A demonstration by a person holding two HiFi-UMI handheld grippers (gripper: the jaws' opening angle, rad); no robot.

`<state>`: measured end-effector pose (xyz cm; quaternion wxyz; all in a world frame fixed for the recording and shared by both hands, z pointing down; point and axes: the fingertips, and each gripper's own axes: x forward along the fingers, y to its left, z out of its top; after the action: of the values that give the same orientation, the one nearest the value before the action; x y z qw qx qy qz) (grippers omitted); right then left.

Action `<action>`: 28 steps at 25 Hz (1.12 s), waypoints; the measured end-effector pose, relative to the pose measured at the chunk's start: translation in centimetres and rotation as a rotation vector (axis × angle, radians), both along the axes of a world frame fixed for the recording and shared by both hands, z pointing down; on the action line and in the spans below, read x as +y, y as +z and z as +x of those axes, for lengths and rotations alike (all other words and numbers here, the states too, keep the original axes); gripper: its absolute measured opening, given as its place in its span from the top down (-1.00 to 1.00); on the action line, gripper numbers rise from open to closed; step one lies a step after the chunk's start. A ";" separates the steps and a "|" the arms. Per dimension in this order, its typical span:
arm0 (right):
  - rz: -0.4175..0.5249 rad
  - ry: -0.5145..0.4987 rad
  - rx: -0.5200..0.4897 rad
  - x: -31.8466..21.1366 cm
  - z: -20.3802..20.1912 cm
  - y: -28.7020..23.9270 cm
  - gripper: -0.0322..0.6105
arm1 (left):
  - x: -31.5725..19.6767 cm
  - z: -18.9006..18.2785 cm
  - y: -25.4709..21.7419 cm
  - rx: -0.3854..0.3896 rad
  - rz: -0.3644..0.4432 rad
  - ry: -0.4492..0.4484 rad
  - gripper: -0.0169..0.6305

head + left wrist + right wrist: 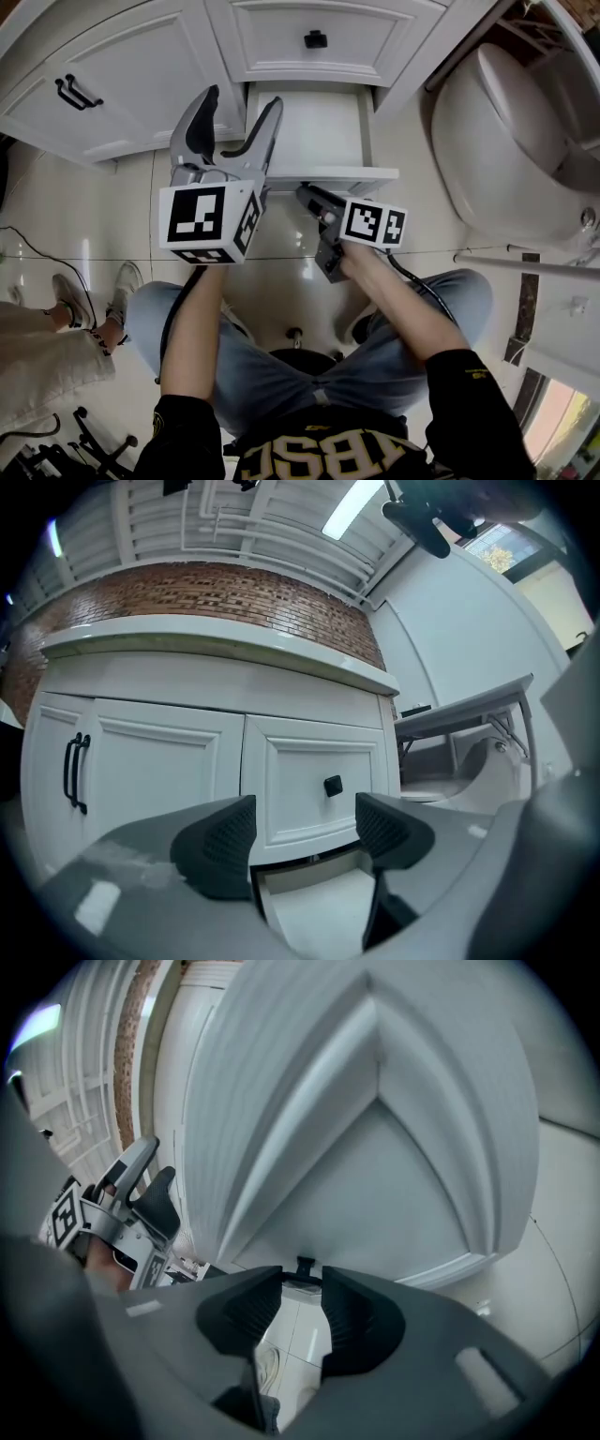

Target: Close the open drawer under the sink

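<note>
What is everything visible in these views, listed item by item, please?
cabinet: one, white, top of head view.
door handle: one, black, left cabinet door.
closed drawer: one, white, above the open one.
open drawer: one, white, pulled out, bottom centre of cabinet.
drawer knob: one, black, open drawer's front.
toilet: one, white, right.
shoes: two, pale, floor at left.
left gripper: one, grey, open, empty, raised before the cabinet.
right gripper: one, grey, shut on the drawer knob.
legs: two, blue jeans, bottom.
</note>
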<state>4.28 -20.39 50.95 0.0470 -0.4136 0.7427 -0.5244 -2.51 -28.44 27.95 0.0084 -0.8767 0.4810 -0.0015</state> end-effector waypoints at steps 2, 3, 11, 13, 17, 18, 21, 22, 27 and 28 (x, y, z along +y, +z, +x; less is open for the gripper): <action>0.002 0.015 -0.013 -1.2 0.2 0.0 0.48 | -1.1 0.0 0.2 0.002 -0.001 -0.008 -0.09; 0.002 0.028 -0.015 -1.9 0.4 0.0 0.47 | -1.6 -0.1 0.4 0.011 -0.010 -0.017 -0.09; 0.009 0.143 -0.026 -8.1 2.0 -0.1 0.46 | -3.2 -1.2 1.1 0.010 -0.021 -0.055 -0.09; 0.012 0.160 -0.044 -9.8 2.1 0.0 0.45 | -3.5 -2.1 1.7 -0.004 -0.032 -0.073 -0.09; 0.043 0.215 -0.063 -14.3 2.9 0.0 0.44 | -4.3 -3.8 2.5 -0.029 -0.051 -0.109 -0.09; 0.059 0.235 -0.067 -15.5 3.2 0.0 0.44 | -4.4 -4.0 2.5 -0.032 -0.052 -0.111 -0.09; 0.084 0.284 -0.041 -17.8 3.6 -0.2 0.44 | -4.3 -5.0 2.1 -0.039 -0.049 -0.122 -0.09; 0.078 0.291 -0.016 -17.9 3.5 -0.2 0.44 | -4.3 -5.4 2.0 -0.045 -0.045 -0.126 -0.09; 0.021 0.279 -0.012 -17.9 3.5 -0.2 0.45 | -3.5 -6.9 1.3 -0.073 -0.029 -0.127 -0.09; 0.015 0.277 -0.021 -17.9 3.4 -0.2 0.45 | -3.3 -7.2 1.3 -0.076 -0.029 -0.128 -0.09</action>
<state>7.71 -38.27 50.71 0.1298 -0.5062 0.6819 -0.5119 -9.66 -31.71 29.27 0.0139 -0.8434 0.5354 -0.0423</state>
